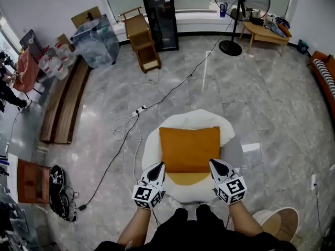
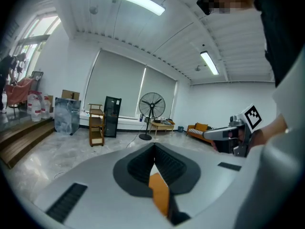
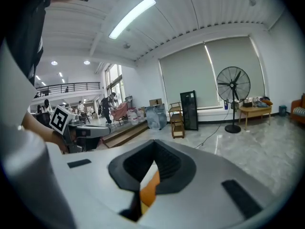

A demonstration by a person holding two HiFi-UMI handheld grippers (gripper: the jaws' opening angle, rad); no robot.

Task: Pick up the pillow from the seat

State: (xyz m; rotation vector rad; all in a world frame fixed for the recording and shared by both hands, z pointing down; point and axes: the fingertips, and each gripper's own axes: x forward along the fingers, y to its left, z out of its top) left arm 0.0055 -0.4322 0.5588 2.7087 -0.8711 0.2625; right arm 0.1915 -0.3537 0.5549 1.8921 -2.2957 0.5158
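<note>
An orange square pillow (image 1: 189,148) hangs over a round white seat (image 1: 193,120), with a yellow patch (image 1: 187,178) showing just below its near edge. My left gripper (image 1: 158,167) is shut on the pillow's near left corner, and my right gripper (image 1: 214,164) is shut on the near right corner. In the left gripper view, orange fabric (image 2: 159,192) is pinched between the dark jaws of the left gripper (image 2: 153,163), and the right gripper (image 2: 228,133) shows off to the side. In the right gripper view, orange fabric (image 3: 148,191) sits in the closed jaws of the right gripper (image 3: 153,162).
A power cable (image 1: 157,103) runs across the grey floor beyond the seat. At the back stand a pedestal fan (image 1: 239,4), a black cabinet (image 1: 159,17) and a wooden trolley (image 1: 141,38). Wooden benches (image 1: 63,106) lie at the left, and a sofa (image 1: 324,77) at the right.
</note>
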